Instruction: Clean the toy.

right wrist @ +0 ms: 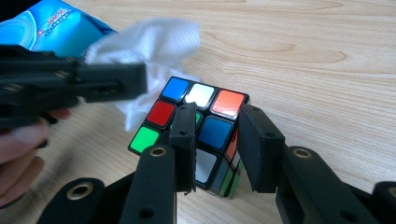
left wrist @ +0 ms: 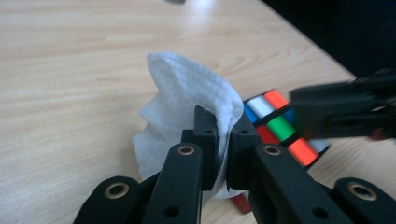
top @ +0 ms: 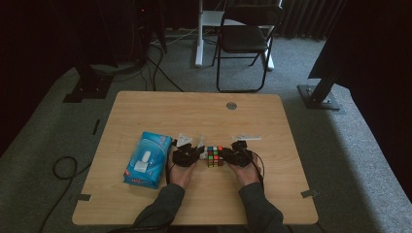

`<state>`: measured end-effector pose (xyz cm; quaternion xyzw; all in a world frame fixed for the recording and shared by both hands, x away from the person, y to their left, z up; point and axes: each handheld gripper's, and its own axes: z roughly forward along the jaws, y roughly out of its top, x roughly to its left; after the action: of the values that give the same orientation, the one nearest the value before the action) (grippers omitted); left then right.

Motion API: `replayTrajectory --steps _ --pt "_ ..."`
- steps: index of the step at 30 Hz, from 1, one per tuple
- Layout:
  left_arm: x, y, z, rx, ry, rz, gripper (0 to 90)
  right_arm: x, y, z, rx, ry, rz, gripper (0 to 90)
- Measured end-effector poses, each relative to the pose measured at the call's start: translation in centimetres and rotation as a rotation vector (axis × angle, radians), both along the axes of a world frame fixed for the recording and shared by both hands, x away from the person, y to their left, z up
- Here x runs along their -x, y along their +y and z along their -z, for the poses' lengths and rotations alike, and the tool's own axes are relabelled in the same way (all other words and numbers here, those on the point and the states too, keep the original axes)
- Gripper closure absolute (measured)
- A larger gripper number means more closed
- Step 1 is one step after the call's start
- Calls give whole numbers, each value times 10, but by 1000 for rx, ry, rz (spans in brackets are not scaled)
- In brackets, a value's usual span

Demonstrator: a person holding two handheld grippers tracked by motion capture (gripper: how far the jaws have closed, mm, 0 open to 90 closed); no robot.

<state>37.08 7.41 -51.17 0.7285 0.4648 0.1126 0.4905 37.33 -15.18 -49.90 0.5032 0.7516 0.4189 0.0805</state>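
Note:
A colour cube (top: 214, 156) rests on the wooden table (top: 194, 111) between my two grippers. My right gripper (right wrist: 217, 140) is shut on the cube (right wrist: 205, 126) at its near corner, one jaw over the top face and one on the side. My left gripper (left wrist: 223, 135) is shut on a crumpled white wipe (left wrist: 187, 88), held against the cube's (left wrist: 280, 126) side. In the right gripper view the wipe (right wrist: 149, 42) bulges behind the left gripper (right wrist: 135, 81), whose jaws point at the cube. The right gripper (left wrist: 303, 109) crosses the left gripper view at the right.
A blue pack of wet wipes (top: 145, 159) lies just left of the left hand, and its corner (right wrist: 56, 28) shows in the right gripper view. A round grommet (top: 231, 105) sits near the table's far edge. A black folding chair (top: 245, 34) stands beyond the table.

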Motion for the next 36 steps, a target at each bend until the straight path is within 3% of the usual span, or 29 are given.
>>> replayTrajectory --steps 5,8,16,21,30,36 --pt "3 -2 -11 27 -29 5 855 0 0 0 -1 1 -1 680" --pt "3 -3 -11 31 -25 13 854 0 0 0 -1 2 -1 680" --pt "2 -9 2 11 9 18 854 0 0 0 -3 4 -1 680" --pt "3 -11 8 -26 25 16 856 0 -1 0 -4 5 -2 679" --pt "3 -11 19 -13 49 2 858 -1 -1 0 -6 7 -2 680" --pt "4 -13 27 -33 60 -4 858 0 0 0 -3 6 -1 680"
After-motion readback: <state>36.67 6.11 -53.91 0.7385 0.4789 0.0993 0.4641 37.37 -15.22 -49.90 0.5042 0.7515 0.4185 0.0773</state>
